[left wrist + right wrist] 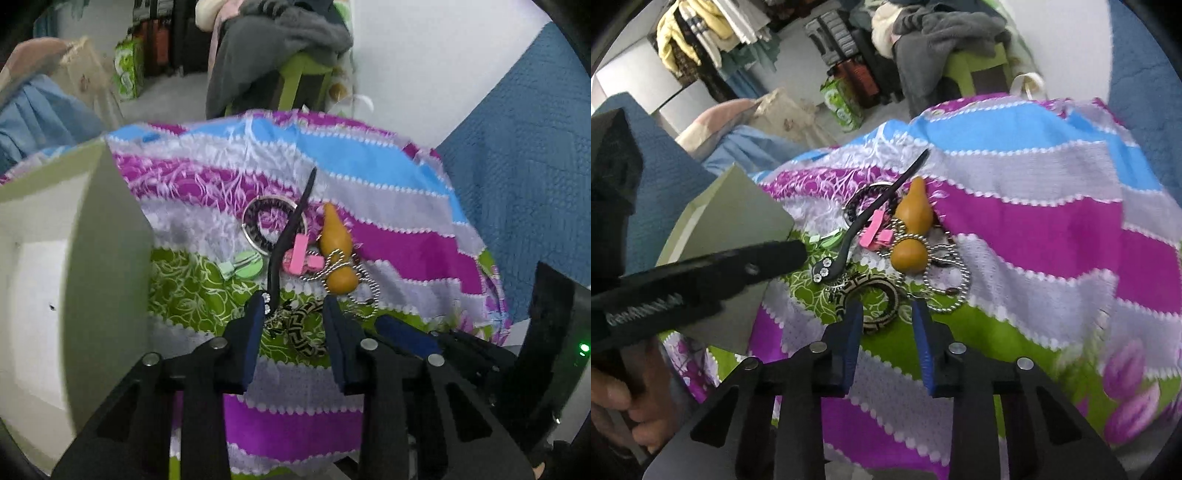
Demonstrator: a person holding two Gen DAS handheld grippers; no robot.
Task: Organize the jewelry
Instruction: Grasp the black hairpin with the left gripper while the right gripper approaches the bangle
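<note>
**Ana:** Left wrist view first: what sits along the edges?

**Ben:** At far left, a pale green box (74, 236) stands with its flap raised, close beside the jewelry. A striped cloth (388, 243) spreads rightward with bare room beyond the pile, ending at a blue quilt (517, 155).

**Ana:** And the jewelry?

**Ben:** Mid-cloth, clustered: a green clip (243, 265), a dark bangle (275, 225), a black hair stick (291, 229) lying across it, a pink clip (301, 254), a yellow gourd pendant (338, 254) on a bead chain (364, 295), and a patterned ring (299, 325) nearest.

**Ana:** The grippers?

**Ben:** The left gripper (295, 325) is spread wide, fingers either side of the patterned ring, holding nothing. The right gripper (886, 321) is likewise parted, straddling the same ring, empty.
</note>
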